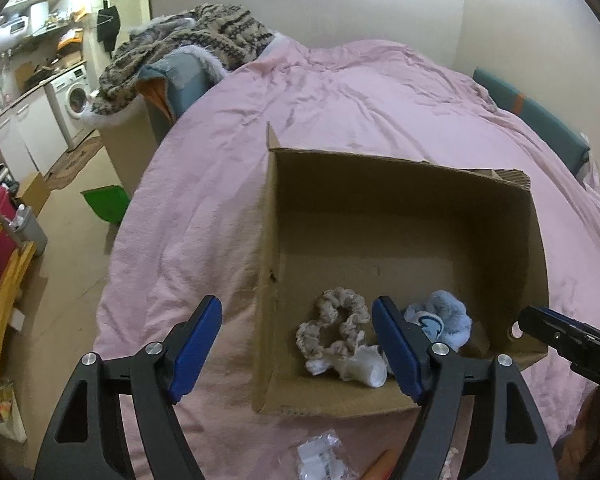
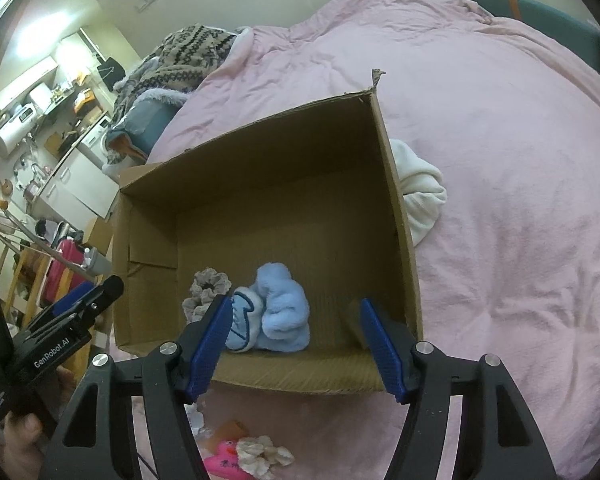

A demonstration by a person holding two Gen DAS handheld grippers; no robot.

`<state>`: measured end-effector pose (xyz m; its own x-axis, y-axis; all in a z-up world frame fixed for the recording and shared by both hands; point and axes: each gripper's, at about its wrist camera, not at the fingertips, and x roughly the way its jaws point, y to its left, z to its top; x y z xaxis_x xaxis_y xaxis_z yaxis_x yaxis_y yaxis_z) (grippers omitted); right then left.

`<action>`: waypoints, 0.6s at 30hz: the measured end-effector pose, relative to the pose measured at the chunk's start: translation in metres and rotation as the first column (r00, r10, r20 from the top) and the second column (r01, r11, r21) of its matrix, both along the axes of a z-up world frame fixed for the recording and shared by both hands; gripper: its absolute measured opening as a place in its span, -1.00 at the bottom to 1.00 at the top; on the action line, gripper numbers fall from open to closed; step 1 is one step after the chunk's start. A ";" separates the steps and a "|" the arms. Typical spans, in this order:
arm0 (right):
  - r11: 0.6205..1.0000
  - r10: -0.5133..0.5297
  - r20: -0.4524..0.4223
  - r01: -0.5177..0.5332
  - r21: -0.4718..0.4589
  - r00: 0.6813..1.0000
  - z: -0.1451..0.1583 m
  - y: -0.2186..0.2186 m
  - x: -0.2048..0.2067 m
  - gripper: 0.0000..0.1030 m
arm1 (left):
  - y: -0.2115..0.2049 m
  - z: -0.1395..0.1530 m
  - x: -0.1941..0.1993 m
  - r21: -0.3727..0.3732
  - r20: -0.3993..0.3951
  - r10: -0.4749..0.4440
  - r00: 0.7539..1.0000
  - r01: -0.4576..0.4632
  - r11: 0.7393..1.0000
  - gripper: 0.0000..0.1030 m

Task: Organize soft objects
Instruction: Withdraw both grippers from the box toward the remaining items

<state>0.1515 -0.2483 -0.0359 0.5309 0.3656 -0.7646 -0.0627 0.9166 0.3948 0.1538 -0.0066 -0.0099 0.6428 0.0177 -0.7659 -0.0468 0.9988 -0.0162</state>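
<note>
Where both tools gape, blue fleece (image 2: 282, 306) between right tool (image 2: 296, 340) pads

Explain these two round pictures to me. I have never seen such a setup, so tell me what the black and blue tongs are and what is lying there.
Each picture comes from a camera mounted on a hand-held gripper, looking out along its blue jaws. One shows the left gripper, the other the right gripper. Both are open and hold nothing. They hover over a cardboard box on a pink blanket. Inside lie a beige scrunchie, a white sock and a blue fluffy sock. A white cloth sits outside.
</note>
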 end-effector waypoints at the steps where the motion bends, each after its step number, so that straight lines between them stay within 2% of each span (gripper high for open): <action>1: 1.000 0.002 0.000 -0.002 0.001 1.000 0.001 0.001 -0.001 0.36 | 0.002 0.001 -0.002 -0.008 -0.003 0.000 1.000 0.000 1.000 0.46; 18: 1.000 0.007 -0.013 -0.007 0.017 1.000 0.009 -0.003 -0.027 0.36 | 0.036 0.009 -0.038 -0.044 -0.086 0.070 0.994 -0.074 0.996 0.46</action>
